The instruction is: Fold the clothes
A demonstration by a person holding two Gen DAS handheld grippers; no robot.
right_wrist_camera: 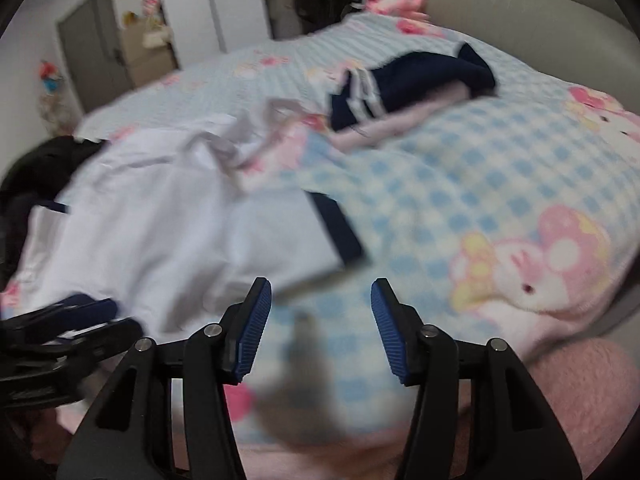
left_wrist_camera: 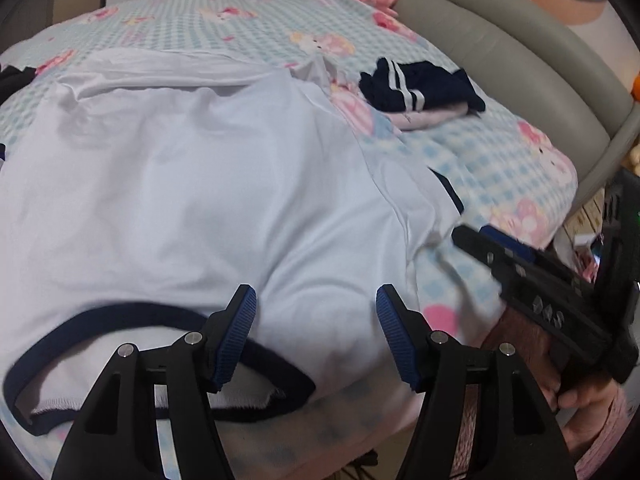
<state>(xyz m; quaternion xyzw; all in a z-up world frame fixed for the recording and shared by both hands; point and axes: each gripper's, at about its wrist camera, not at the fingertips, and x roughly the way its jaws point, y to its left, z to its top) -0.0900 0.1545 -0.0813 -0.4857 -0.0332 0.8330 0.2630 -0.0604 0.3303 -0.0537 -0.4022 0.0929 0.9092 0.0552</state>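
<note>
Left wrist view: we find the white T-shirt (left_wrist_camera: 192,184) spread flat on the checked blanket (left_wrist_camera: 488,168), its navy-trimmed collar (left_wrist_camera: 132,312) nearest the camera. The left gripper (left_wrist_camera: 316,320) hangs above the shirt just past the collar, jaws apart, nothing between them. A folded navy garment (left_wrist_camera: 416,88) with white stripes lies well apart, toward the grey headboard (left_wrist_camera: 532,68). The right gripper (left_wrist_camera: 500,256) enters at right, gripped by a hand (left_wrist_camera: 560,380).

Right wrist view, blurred: we note the right gripper (right_wrist_camera: 320,312) released and empty over bare blanket, beside the shirt's navy-cuffed sleeve (right_wrist_camera: 336,228).
</note>
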